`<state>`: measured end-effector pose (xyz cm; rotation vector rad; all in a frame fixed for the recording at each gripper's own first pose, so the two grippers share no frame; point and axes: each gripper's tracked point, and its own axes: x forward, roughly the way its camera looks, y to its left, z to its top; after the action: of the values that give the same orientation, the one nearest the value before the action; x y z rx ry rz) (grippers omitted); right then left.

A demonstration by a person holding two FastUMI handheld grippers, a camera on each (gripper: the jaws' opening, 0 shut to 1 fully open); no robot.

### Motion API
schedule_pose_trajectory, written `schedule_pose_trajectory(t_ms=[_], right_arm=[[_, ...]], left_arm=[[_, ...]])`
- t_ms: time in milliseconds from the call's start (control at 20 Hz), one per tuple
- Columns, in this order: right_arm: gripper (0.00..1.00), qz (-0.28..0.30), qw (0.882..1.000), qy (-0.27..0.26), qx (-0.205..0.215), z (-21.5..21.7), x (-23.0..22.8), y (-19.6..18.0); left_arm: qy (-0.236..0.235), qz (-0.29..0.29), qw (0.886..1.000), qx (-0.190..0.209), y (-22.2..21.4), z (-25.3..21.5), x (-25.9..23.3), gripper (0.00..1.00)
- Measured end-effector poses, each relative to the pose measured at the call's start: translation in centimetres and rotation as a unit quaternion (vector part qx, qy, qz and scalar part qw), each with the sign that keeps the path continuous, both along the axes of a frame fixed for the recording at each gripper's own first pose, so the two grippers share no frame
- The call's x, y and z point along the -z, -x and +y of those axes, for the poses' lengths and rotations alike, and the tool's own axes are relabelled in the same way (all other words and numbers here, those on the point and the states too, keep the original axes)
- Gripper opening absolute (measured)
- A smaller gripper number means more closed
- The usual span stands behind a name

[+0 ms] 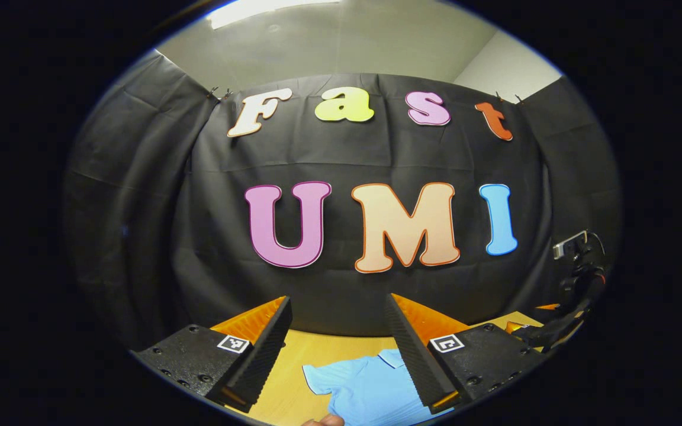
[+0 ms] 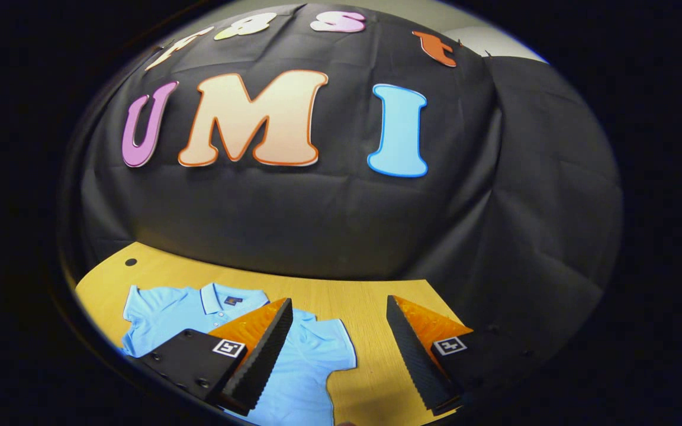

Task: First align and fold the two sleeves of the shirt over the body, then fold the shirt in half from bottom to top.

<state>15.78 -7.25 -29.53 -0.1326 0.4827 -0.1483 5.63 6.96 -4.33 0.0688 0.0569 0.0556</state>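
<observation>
Both grippers, left (image 1: 338,349) & right (image 2: 338,349), gape wide above flat shirt (image 2: 311,361) on table (image 2: 364,302).

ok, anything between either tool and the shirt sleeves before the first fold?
Nothing visible. The light blue polo shirt lies flat on the yellow wooden table, sleeves spread. The right tool and left tool are both open above it, with only bare tabletop around.

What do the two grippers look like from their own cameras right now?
Each gripper, left and right, has two wedge-shaped fingers with ribbed inner pads, set on black bolted blocks. Every block bears a small square black-and-white marker.
</observation>
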Motion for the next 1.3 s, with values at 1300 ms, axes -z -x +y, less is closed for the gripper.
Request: schedule_pose_trajectory(t_ms=[1300], right_arm=[[0.72,0.187,0.974,-0.100,0.077,-4.0,22.5,-2.8]], left_arm=[[0.024,0.102,0.994,-0.023,-5.0,2.4,8.7,0.95]])
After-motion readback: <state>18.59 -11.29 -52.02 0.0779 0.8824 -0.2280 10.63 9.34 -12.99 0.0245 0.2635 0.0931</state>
